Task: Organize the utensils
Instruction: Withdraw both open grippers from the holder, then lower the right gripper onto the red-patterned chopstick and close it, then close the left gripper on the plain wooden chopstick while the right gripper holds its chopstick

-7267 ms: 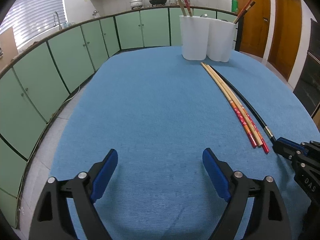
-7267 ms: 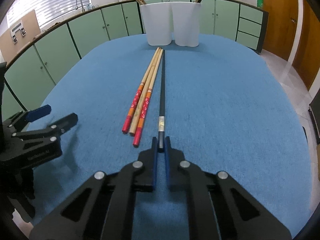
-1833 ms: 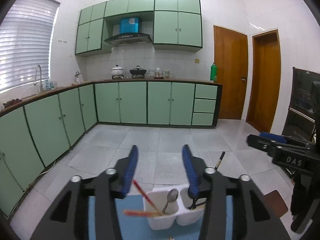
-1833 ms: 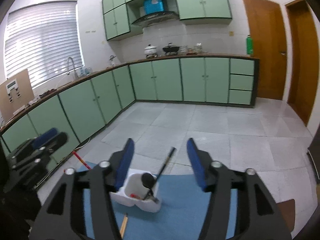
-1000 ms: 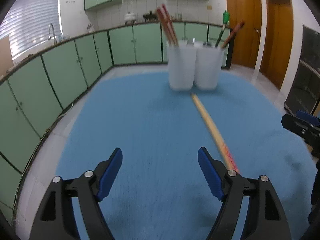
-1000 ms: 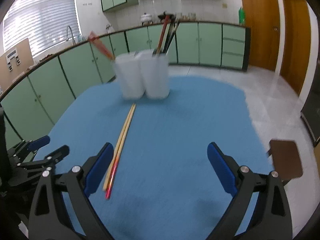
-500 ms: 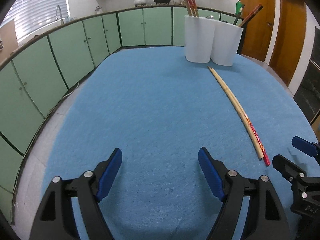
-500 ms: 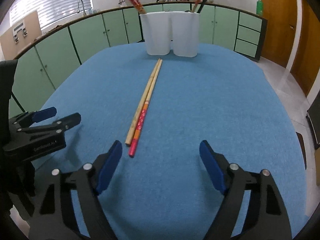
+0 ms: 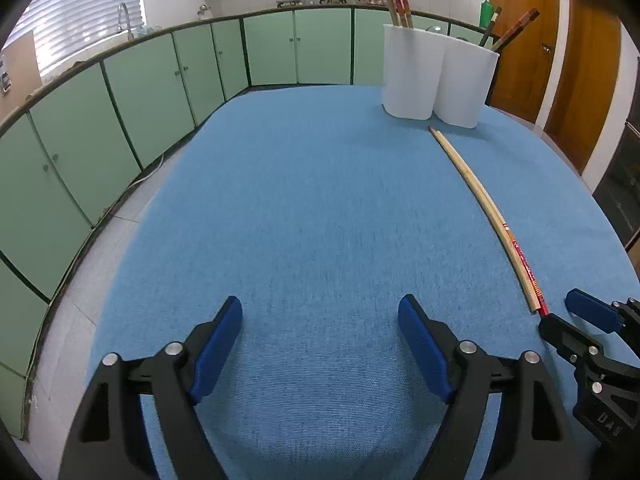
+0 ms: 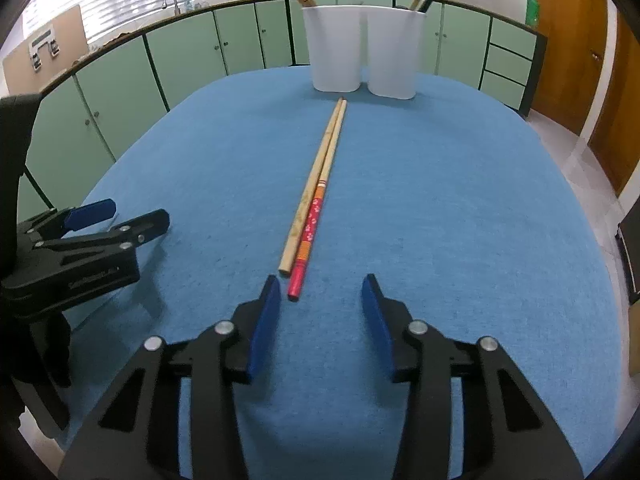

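Observation:
Two chopsticks lie side by side on the blue table: a plain wooden one (image 10: 310, 188) and a red-and-orange-ended one (image 10: 316, 216), seen together as the pair (image 9: 480, 196) in the left wrist view. My right gripper (image 10: 320, 280) is closing. The red end sits just inside its jaws by the left pad (image 10: 264, 320), and neither pad touches it. My left gripper (image 9: 318, 304) stands open over bare cloth to the left. Two white holders (image 10: 336, 48) (image 10: 396, 52) at the far end hold several chopsticks.
The left gripper (image 10: 138, 211) shows at the left edge of the right wrist view; the right gripper (image 9: 558, 308) shows at the lower right of the left wrist view. Green cabinets ring the table (image 9: 320, 200), and wooden doors stand at the right.
The right gripper's jaws have narrowed around the red end of the chopstick. Both hands came down from above the holders to the near end of the table. A black chopstick seen earlier is off the cloth.

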`<state>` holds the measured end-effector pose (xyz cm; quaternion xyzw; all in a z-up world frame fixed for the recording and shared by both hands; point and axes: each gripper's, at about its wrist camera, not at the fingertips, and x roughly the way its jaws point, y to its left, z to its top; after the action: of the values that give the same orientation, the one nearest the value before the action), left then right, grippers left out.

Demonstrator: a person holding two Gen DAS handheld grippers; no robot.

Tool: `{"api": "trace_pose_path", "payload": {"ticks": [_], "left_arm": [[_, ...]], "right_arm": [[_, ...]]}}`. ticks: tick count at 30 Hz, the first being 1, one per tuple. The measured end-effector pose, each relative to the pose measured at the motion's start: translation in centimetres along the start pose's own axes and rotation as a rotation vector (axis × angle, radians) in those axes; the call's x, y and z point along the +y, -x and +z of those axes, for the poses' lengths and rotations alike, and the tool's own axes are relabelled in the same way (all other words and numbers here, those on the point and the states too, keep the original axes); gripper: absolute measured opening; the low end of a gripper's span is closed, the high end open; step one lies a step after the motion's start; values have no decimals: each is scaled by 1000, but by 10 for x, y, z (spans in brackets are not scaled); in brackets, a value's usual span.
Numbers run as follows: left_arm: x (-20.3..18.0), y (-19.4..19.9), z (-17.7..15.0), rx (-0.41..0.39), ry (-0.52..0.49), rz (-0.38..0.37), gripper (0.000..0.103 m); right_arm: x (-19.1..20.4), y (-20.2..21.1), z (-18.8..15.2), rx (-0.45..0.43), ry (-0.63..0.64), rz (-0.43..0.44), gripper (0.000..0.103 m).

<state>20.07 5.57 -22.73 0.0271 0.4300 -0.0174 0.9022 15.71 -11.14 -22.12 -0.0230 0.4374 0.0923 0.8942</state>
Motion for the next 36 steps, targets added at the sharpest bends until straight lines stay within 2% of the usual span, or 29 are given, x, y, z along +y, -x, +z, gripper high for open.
{"api": "trace_pose_path", "payload": {"ticks": [3, 5, 8, 17, 29, 36], "left_arm": [[-1, -1, 0, 1, -4, -1, 79], [-2, -1, 0, 1, -5, -1, 79], [-3, -2, 1, 3, -5, -3, 79], [-14, 2, 0, 2, -20, -23, 79], [-62, 12, 2, 1, -51, -135, 79], [-85, 12, 3, 11, -64, -173, 78]], "right_arm": [[4, -1, -1, 2, 15, 6, 28], [6, -2, 0, 4, 17, 23, 16], [9, -2, 0, 4, 29, 30, 7], [-13, 1, 1, -6, -53, 49, 6], [-70, 12, -6, -31, -144, -29, 5], [-88, 10, -10, -19, -181, -18, 5]]}}
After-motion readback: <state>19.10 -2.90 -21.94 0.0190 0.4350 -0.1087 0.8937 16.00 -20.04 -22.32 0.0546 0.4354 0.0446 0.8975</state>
